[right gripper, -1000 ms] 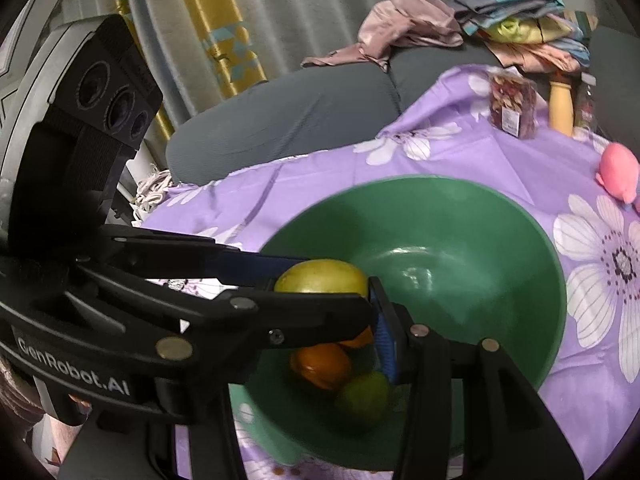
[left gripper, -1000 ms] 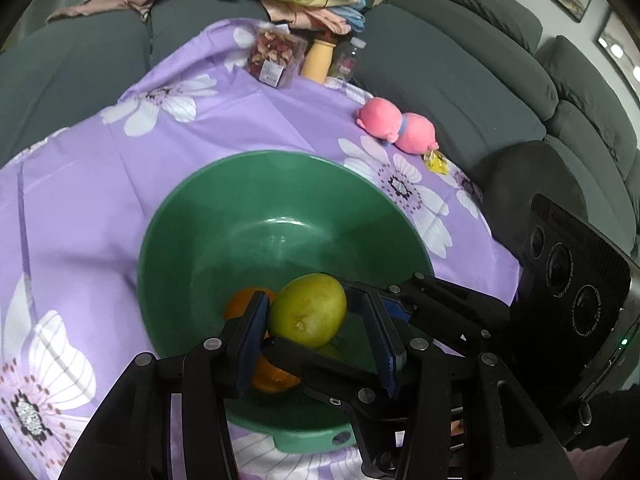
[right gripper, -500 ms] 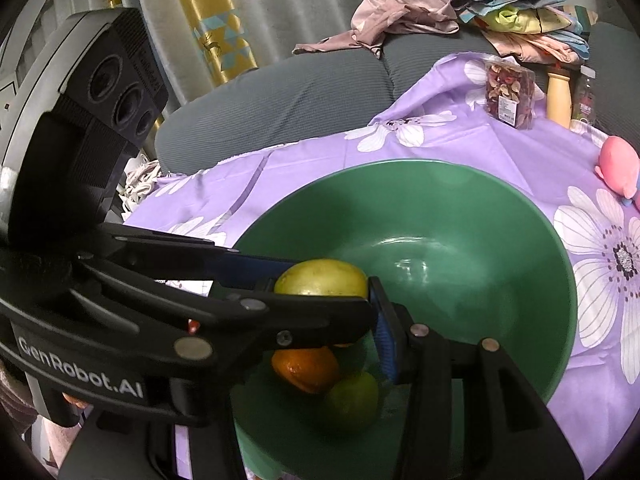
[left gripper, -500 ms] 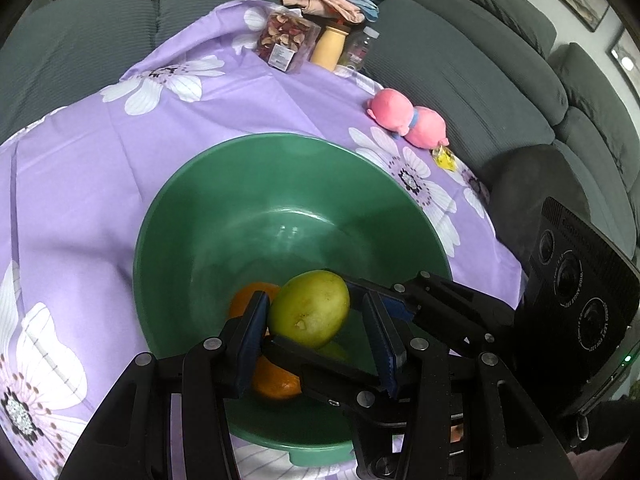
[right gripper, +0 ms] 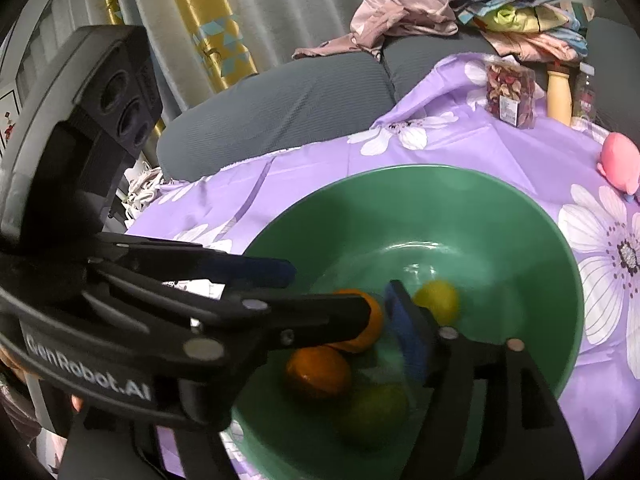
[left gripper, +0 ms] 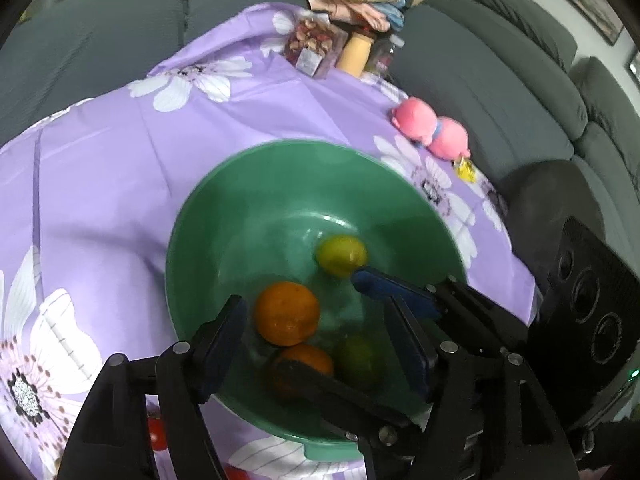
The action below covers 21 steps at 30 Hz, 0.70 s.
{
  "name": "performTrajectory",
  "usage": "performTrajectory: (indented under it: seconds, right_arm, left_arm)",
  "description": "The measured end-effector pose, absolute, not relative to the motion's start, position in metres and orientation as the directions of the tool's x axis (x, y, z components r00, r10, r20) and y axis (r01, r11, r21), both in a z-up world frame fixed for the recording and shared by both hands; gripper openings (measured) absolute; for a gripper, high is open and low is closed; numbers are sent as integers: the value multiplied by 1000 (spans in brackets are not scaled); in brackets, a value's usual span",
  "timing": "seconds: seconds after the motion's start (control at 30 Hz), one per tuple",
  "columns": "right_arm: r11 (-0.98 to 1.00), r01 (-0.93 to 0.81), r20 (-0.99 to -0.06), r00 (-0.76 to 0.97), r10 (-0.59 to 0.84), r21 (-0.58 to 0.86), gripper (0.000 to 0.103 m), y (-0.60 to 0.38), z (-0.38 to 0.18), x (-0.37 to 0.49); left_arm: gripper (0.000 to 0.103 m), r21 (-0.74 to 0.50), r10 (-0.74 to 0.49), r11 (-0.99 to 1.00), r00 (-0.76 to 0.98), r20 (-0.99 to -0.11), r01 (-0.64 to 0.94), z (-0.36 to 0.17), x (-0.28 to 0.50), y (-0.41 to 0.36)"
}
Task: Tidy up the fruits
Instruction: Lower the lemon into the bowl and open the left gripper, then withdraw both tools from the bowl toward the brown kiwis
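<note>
**Both grippers opened over the green bowl, fruit lay loose inside**

The left gripper (left gripper: 316, 340) hung over the near side of the green bowl (left gripper: 248, 184), and its jaws were opening with nothing pressed between the blue pads. Below that gap sat an orange (left gripper: 287, 313), a second orange (left gripper: 306, 360) nearer the camera, and a dark green fruit (left gripper: 358, 356) beside it, all on the bowl's floor. The yellow-green fruit (left gripper: 341, 255) lay free farther in, just beyond the tip of the right gripper (left gripper: 382, 286), which reached in from the right.

From the right wrist, the right gripper (right gripper: 340, 284) was opening too, no pad on any fruit. The yellow-green fruit (right gripper: 436, 300) rested just past its right finger, blurred. The two oranges (right gripper: 318, 372) and the green fruit (right gripper: 376, 412) lay under the fingers.

The bowl stood on a purple flowered cloth (left gripper: 120, 168) spread over a grey sofa (left gripper: 480, 92). A pink plush toy (left gripper: 430, 134) lay beyond the rim, a packet of dried fruit (left gripper: 312, 46) well behind.
</note>
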State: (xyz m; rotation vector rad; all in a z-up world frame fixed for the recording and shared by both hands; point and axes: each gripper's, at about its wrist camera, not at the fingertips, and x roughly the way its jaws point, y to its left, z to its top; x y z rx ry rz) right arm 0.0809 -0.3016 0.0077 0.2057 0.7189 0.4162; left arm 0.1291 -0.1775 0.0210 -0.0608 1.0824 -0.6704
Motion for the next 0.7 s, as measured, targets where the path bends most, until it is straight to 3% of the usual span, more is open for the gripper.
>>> performTrajectory:
  seconds: [0.1, 0.13, 0.43, 0.5, 0.7]
  right_arm:
    - [905, -287, -586, 692, 422, 314, 80, -304, 10, 76]
    - [906, -282, -581, 698, 419, 315, 82, -306, 12, 74]
    - [902, -284, -489, 766, 417, 324, 91, -312, 32, 51]
    - [897, -303, -454, 782, 427, 321, 96, -311, 40, 43]
    - [887, -333, -430, 784, 449, 319, 97, -295, 49, 24]
  left_arm:
    - [88, -371, -546, 803, 328, -771, 465, 30, 128, -172]
    - [90, -372, -551, 804, 345, -760, 463, 33, 126, -169]
    - [92, -369, -552, 823, 457, -697, 431, 59, 101, -136]
    - [97, -380, -557, 824, 474, -682, 421, 63, 94, -126]
    - [98, -407, -568, 821, 512, -645, 400, 74, 71, -87]
